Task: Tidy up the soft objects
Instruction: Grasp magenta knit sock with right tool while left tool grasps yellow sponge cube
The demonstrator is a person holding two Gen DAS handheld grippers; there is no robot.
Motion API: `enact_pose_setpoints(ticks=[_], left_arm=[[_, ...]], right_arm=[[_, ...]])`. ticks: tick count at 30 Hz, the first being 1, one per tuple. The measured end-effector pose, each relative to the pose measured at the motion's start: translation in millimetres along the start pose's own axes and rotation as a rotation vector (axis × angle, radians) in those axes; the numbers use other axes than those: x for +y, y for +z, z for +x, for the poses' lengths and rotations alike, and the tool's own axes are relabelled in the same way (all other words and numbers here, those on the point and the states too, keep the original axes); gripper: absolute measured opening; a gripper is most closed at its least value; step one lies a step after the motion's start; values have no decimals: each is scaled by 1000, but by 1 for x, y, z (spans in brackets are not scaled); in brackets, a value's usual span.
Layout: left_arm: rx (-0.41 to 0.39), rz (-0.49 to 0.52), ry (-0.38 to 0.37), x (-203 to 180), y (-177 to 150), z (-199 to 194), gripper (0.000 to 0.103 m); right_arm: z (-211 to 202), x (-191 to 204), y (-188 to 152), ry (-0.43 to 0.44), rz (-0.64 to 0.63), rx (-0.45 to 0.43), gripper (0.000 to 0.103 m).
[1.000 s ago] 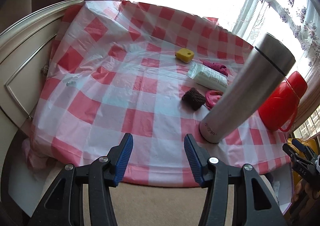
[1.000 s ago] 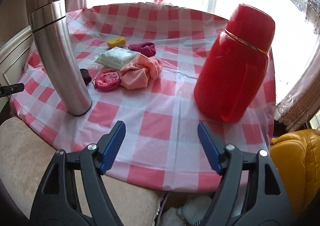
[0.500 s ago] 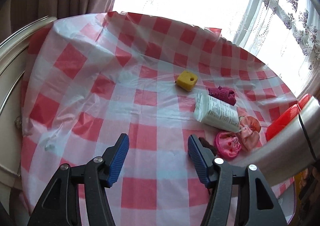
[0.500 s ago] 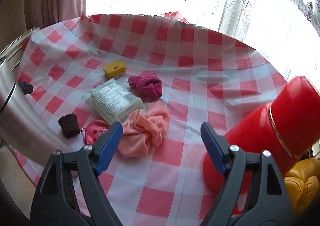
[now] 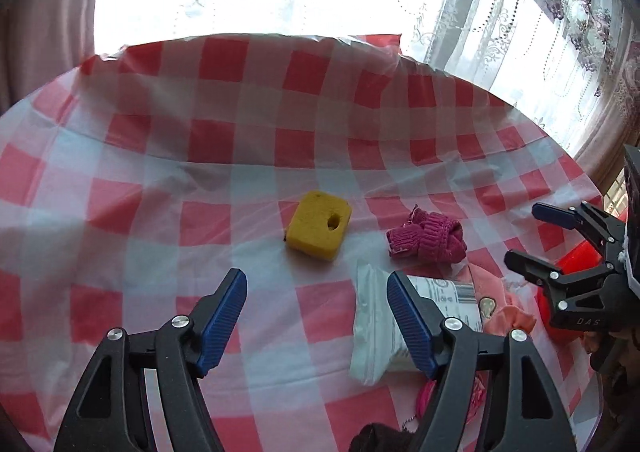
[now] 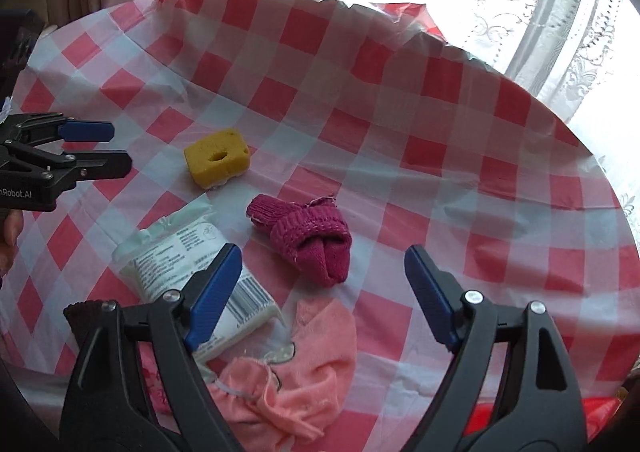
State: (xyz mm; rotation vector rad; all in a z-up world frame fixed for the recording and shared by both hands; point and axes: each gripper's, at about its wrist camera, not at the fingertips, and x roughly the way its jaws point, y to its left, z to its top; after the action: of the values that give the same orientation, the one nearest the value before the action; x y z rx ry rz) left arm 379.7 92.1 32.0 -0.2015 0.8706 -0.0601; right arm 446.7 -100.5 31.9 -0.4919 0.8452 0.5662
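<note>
Red-and-white checked plastic covers the round table (image 6: pixel 460 100) by a bright window, where both hand-held grippers hang over a scatter of soft things. The left gripper (image 5: pixel 316 316), its jaws just widened and empty, points at the cloth short of a yellow sponge (image 5: pixel 319 224). The right gripper (image 6: pixel 322 284), also just opened wider with nothing between its blue pads, sits above a rolled magenta sock (image 6: pixel 308 242). Nearer the table's front edge, just beside the sock, lie a white packet of tissues (image 6: pixel 176 252) and a crumpled pink cloth (image 6: pixel 316 368), the packet's end resting on the cloth. A dark brown knitted piece (image 6: pixel 86 310) shows behind the right gripper's left arm.

This looks like the approach, with no item picked up yet. The next move would call for lowering one gripper squarely over a single soft item, the sock for the right or the sponge for the left, and closing gently enough to hold without snagging the tablecloth.
</note>
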Motion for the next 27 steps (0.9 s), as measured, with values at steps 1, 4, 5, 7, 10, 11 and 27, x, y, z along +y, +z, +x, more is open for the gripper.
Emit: enact_pose_setpoints(ticks=[1, 4, 5, 7, 10, 11, 27], left_arm=[[20, 0, -17, -1, 5, 12, 73], [92, 12, -29, -3, 17, 49, 73], [112, 15, -20, -4, 20, 60, 73], [157, 23, -10, -5, 26, 81, 73], [180, 35, -2, -8, 33, 101, 73], [198, 31, -1, -9, 34, 109, 73], [275, 178, 14, -37, -15, 103, 49]], right_arm=[[11, 1, 2, 10, -10, 16, 85], [38, 4, 7, 24, -25, 57, 85], [48, 4, 9, 26, -22, 72, 85], [63, 4, 11, 22, -18, 92, 85], [85, 6, 14, 18, -21, 128, 85], [92, 6, 15, 29, -17, 139, 85], [51, 24, -46, 89, 24, 109, 48]])
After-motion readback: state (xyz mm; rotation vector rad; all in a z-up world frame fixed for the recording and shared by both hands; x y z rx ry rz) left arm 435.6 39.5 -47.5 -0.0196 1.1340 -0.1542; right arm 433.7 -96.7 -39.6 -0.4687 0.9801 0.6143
